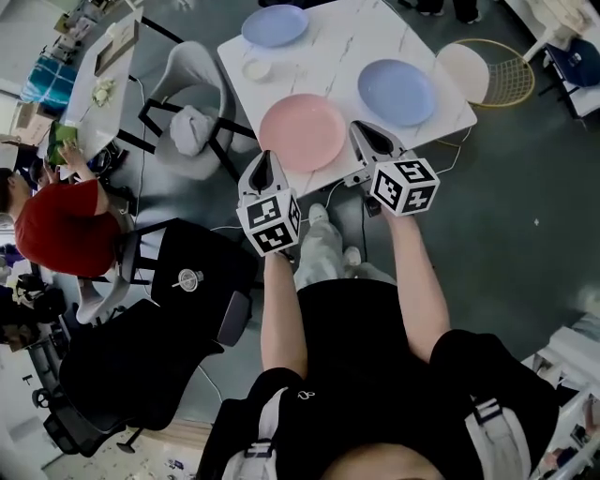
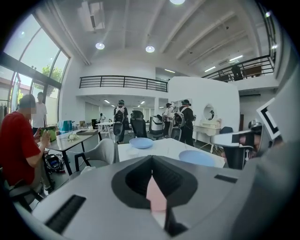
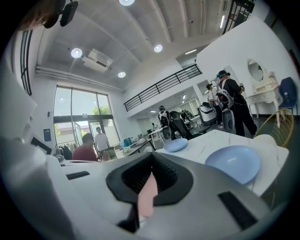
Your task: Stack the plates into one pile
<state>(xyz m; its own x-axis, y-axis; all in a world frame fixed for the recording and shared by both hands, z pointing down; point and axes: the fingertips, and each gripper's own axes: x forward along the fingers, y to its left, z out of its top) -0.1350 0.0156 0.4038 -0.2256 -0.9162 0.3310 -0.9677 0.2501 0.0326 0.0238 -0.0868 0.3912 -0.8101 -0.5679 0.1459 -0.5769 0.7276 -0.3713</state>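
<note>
Three plates lie apart on the white table (image 1: 347, 33): a pink plate (image 1: 302, 131) at the near edge, a light blue plate (image 1: 397, 91) to its right, and a second blue plate (image 1: 275, 25) at the far left corner. My left gripper (image 1: 264, 161) hovers at the pink plate's near-left rim, shut and empty. My right gripper (image 1: 361, 131) hangs by that plate's right rim, also shut and empty. In the left gripper view the far blue plate (image 2: 141, 142) and the nearer blue plate (image 2: 197, 158) show beyond the closed jaws. The right gripper view shows the near blue plate (image 3: 233, 163).
A small white dish (image 1: 256, 68) sits on the table near the far blue plate. A grey chair (image 1: 192, 84) stands left of the table, and a black chair (image 1: 178, 281) behind it. A person in red (image 1: 56, 225) sits at a neighbouring table. A racket (image 1: 497, 70) lies on the floor at right.
</note>
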